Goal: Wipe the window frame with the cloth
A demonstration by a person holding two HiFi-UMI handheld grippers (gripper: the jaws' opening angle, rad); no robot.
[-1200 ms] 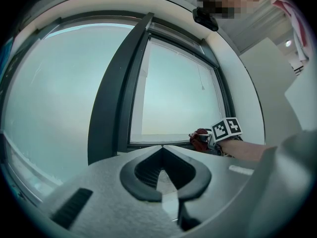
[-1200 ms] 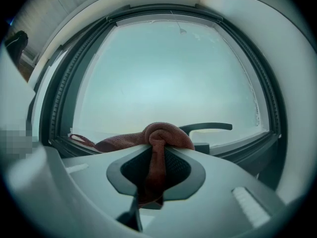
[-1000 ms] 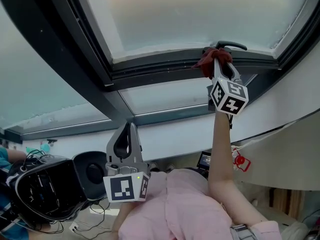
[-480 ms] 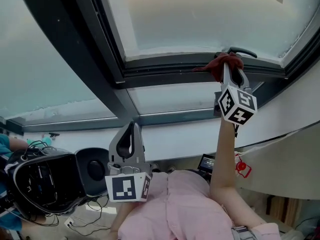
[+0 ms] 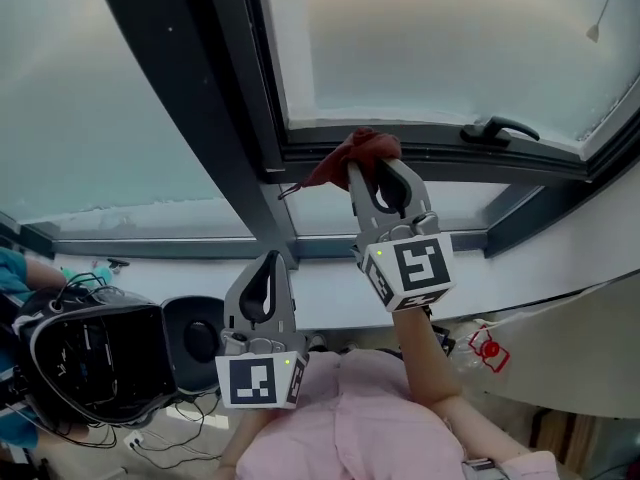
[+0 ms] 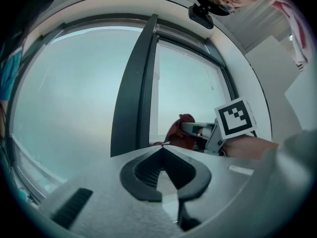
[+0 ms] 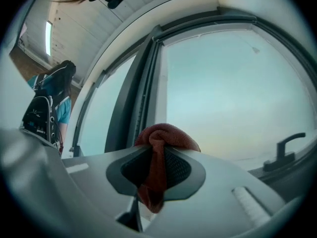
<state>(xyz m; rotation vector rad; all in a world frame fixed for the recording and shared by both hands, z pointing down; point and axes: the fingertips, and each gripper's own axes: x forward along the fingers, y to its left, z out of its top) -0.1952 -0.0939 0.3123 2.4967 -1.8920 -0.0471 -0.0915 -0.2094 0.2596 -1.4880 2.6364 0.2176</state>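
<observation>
Light source: diffuse daylight through frosted window glass (image 5: 450, 38); pale, even, blue-grey.
Exposure: bright at the panes, no hard glare; window frame (image 5: 200, 118) backlit, close to silhouette.
Shadows: soft throughout, no hard edges; room below the sill noticeably dimmer.
Focus, head view: sharp overall.
Focus, gripper views: jaw bodies in near field blurred and grainy; cloth (image 7: 158, 148) fairly crisp at the fold.
Distortion: strong fisheye in both gripper views, frame lines bowed, black vignette at corners.

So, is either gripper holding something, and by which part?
The right gripper grips the red cloth by a bunched fold; a wad sticks out beyond the jaws. The left gripper is shut, empty.
</observation>
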